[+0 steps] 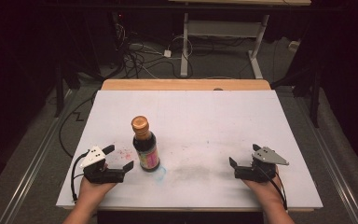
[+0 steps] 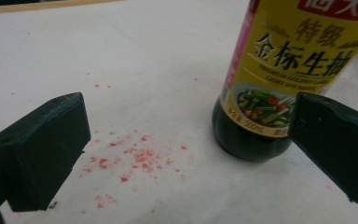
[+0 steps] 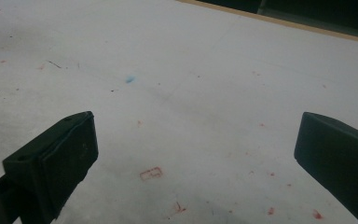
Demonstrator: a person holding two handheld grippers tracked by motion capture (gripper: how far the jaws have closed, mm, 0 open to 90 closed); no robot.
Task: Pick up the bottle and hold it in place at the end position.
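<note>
Reaching for the soy sauce bottle is the step judged in hand; entries run near to far.

Left gripper (image 1: 119,157): held low at the near left of the counter (image 1: 223,116), fingers (image 2: 42,149) spread wide, nothing between them. In the left gripper view the bottle sits just ahead and off to the right finger's side, not yet centred in the gap.

Right gripper (image 1: 243,157): near right, well apart from the bottle, fingers (image 3: 56,158) spread over bare counter, idle.

Red specks (image 2: 135,156): scattered on the white surface between the left fingers and the bottle.

Soy sauce bottle (image 1: 145,145): upright, left of centre, dark glass body, yellow label (image 2: 293,56), copper-coloured cap (image 1: 140,122).

Handling note: shift the left gripper toward the bottle until the body is centred, keep the fingers level, close on the broad lower body below the shoulder, not the neck. Glass is likely smooth; a tall bottle may tip if one finger touches first.
</note>
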